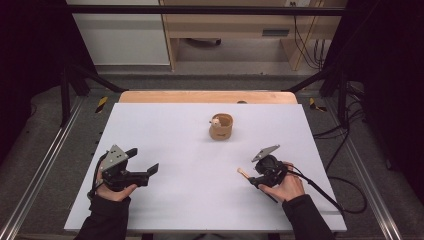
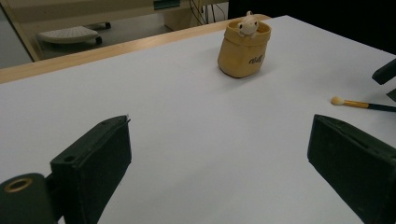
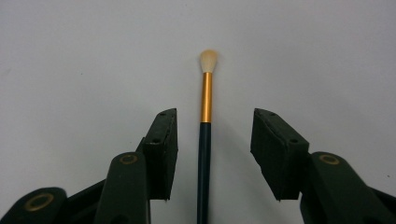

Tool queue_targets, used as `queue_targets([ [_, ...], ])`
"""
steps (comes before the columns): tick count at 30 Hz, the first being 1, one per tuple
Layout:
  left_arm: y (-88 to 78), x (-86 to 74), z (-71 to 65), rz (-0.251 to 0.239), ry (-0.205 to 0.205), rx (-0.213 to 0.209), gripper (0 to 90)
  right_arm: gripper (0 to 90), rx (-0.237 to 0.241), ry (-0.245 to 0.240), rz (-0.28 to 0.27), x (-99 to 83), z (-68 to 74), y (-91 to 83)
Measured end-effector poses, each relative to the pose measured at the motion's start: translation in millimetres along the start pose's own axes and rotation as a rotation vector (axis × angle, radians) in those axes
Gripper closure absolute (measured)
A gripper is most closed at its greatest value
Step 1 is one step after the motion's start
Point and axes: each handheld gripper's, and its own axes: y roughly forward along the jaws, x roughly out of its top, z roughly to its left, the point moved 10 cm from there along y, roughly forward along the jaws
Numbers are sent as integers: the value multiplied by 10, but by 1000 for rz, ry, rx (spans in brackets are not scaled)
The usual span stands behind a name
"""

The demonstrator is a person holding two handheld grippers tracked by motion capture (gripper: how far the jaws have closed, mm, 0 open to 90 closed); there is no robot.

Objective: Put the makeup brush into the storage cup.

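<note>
- Worktop: white surface; wooden edge along the far side
- Tan pouch: upright, towards the far side
- Brush: flat, near the right edge

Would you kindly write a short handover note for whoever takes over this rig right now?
Right tongs: open, jaws either side of the brush, pads clear of it.
Left tongs: open, nothing between them, low over the white table.
Brush lies flat on the table, pale tip pointing away from the right tongs.
Tan pot with a small figure on its rim stands upright mid-table.
Done: nothing visibly placed.
Left: probably grip the brush and carry it to the pot.
</note>
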Motion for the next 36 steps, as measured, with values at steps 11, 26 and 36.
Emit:
queue_targets([
  [11, -9, 6, 6, -1, 0, -1, 58, 583, 29, -28, 192, 24, 22, 100],
  [26, -3, 0, 0, 4, 1, -4, 60, 738, 41, -56, 302, -96, 42, 240],
  [36, -4, -1, 1, 5, 1, -4, 62, 828, 42, -48, 297, -102, 66, 250],
])
